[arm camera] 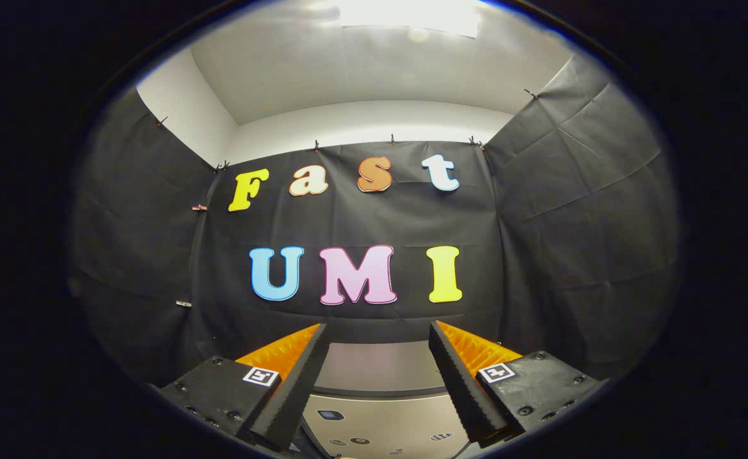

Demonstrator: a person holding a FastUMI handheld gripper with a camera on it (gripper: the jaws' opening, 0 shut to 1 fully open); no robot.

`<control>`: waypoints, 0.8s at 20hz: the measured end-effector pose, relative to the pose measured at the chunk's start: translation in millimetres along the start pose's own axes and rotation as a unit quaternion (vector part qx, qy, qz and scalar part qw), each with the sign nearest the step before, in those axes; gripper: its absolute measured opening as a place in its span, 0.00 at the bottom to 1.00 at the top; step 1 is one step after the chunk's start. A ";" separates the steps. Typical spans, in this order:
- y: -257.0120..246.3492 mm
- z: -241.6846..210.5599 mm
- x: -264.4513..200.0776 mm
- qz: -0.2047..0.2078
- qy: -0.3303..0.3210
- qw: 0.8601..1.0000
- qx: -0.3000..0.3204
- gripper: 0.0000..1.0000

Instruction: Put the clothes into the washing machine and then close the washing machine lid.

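While tongs (379,331) gape, washing machine (374,389) sits below.

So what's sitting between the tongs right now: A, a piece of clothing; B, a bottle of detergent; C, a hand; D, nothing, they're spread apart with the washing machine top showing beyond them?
D: the tongs are open and grip nothing, and the pale top of the washing machine shows in the gap between them.
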State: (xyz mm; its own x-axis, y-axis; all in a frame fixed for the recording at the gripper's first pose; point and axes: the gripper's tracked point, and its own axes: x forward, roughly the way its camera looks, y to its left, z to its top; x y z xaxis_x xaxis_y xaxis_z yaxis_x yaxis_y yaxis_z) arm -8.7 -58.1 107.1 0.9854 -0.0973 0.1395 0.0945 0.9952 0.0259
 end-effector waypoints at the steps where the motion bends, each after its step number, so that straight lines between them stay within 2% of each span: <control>1: -2.2 -1.1 0.3 -0.001 0.002 1.000 -0.001 0.98; 16: -6.3 -2.0 -0.1 -0.006 0.005 1.000 0.009 0.98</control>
State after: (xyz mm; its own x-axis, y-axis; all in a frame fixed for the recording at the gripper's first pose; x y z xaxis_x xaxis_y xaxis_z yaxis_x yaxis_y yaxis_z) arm -9.0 -64.3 105.0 0.9857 -0.1082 0.1295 0.1031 0.9936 0.0451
